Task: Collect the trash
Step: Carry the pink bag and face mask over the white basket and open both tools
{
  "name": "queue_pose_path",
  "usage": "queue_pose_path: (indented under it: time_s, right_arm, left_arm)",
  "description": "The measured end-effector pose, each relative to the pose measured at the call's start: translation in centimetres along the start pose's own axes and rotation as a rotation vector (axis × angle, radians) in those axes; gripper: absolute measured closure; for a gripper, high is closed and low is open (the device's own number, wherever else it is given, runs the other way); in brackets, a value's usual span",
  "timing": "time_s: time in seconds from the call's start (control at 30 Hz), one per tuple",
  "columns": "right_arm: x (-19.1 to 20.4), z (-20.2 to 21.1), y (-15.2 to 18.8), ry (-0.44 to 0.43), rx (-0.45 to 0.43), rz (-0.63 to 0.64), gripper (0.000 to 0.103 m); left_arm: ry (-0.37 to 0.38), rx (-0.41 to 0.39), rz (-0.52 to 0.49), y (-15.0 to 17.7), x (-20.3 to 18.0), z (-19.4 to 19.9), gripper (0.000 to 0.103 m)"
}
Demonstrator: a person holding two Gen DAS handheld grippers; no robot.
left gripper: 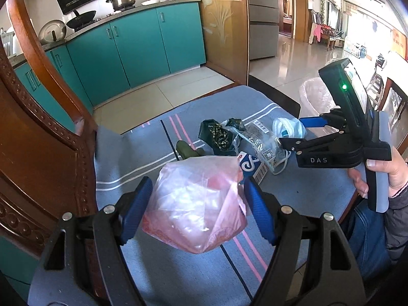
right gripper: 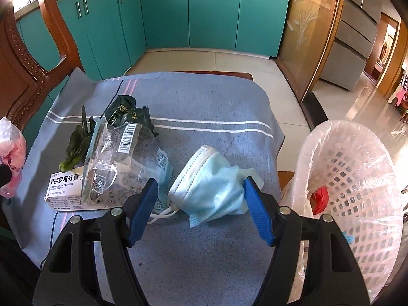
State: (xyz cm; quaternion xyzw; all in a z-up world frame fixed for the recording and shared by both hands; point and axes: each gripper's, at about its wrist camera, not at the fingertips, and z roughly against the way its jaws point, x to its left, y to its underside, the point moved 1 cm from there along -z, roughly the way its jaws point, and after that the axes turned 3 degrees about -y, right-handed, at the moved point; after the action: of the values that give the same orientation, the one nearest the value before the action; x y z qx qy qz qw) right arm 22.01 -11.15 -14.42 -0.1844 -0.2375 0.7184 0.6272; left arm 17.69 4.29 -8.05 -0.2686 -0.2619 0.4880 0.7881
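A crumpled pink plastic bag (left gripper: 196, 204) lies on the blue cloth between the fingers of my open left gripper (left gripper: 197, 209); whether the pads touch it I cannot tell. My right gripper (right gripper: 201, 206) is open around a blue face mask (right gripper: 211, 191), fingers on either side. Further trash lies on the cloth: a clear wrapper (right gripper: 119, 158), a white medicine box (right gripper: 66, 191), a dark green packet (right gripper: 127, 112) and a green leaf (right gripper: 76, 148). The white mesh bin (right gripper: 357, 191) with a liner stands right of the table and holds a red scrap (right gripper: 320, 200).
A carved wooden chair back (left gripper: 38, 140) stands at the table's left. Teal kitchen cabinets (right gripper: 204, 12) line the far wall. A glass door panel (right gripper: 306, 38) is at the right. The table's right edge (right gripper: 279, 132) borders the bin.
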Motion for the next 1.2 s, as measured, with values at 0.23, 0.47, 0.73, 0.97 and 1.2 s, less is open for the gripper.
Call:
queue_pose_path:
  time_s: [0.23,0.47,0.73,0.97,1.2]
  right_arm:
    - [-0.3,-0.3,0.1,-0.011,0.016,-0.013,0.056]
    - [-0.4,0.2,0.0,-0.012,-0.005,-0.011,0.073]
    - [-1.3,1.3,-0.4,0.030,-0.057,-0.044,0.077]
    - [-1.5,2.6,-0.8,0.056,-0.119,-0.040,0.079]
    - [-2.6,4.6,-1.3,0.035,-0.202,-0.096,0.079]
  left_arm:
    - [-0.001,-0.030,0.052,-0.4,0.9,0.5,0.028]
    - [-0.008,-0.065,0.083,-0.5,1.3,1.1,0.029]
    - [-0.016,-0.105,0.126,-0.9,1.8,1.8,0.031]
    - [-0.015,-0.126,0.152,-1.2,2.0,1.7,0.031]
    - [-0.011,-0.148,0.193,-2.3,2.0,1.5,0.032]
